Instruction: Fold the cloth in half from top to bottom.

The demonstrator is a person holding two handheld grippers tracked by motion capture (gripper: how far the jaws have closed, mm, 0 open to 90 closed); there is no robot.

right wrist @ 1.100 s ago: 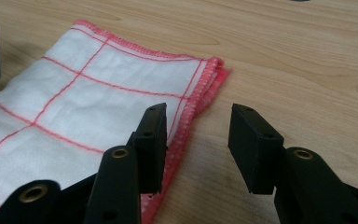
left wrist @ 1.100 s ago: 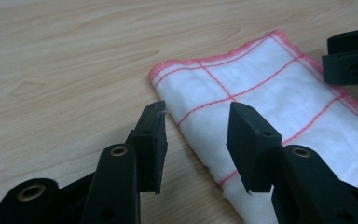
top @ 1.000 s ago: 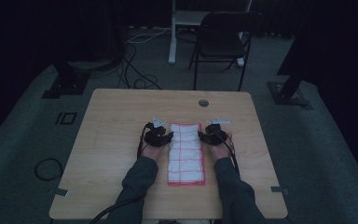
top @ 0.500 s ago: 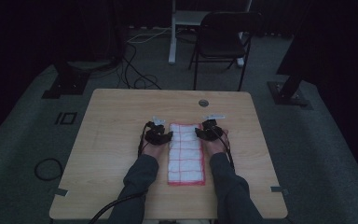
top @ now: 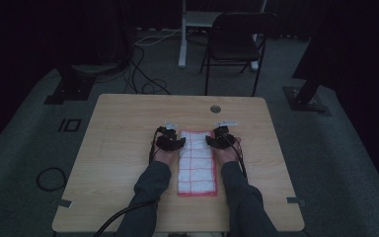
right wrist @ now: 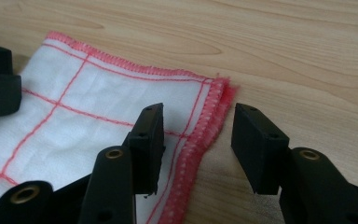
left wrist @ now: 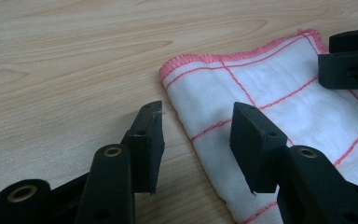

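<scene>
A white cloth with red grid lines and a red hem [top: 196, 162] lies folded into a long strip on the wooden table [top: 118, 128]. My left gripper [top: 173, 142] stands open at the cloth's far left edge [left wrist: 200, 140]; one jaw is over bare wood, the other over the cloth [left wrist: 279, 93]. At the far right edge my right gripper [top: 214, 140] is open too [right wrist: 198, 142], its jaws straddling the doubled red hem [right wrist: 209, 116]. The other gripper's black jaw shows at each gripper view's side.
A round cable hole [top: 215, 108] sits in the table near its far edge. Beyond the table stand a dark chair [top: 237, 44] and stand bases on the floor. Cables trail from both grippers along the forearms.
Both hands have shifted slightly forward and inward along the cloth's sides, ending at its far corners. The cloth has not moved.
</scene>
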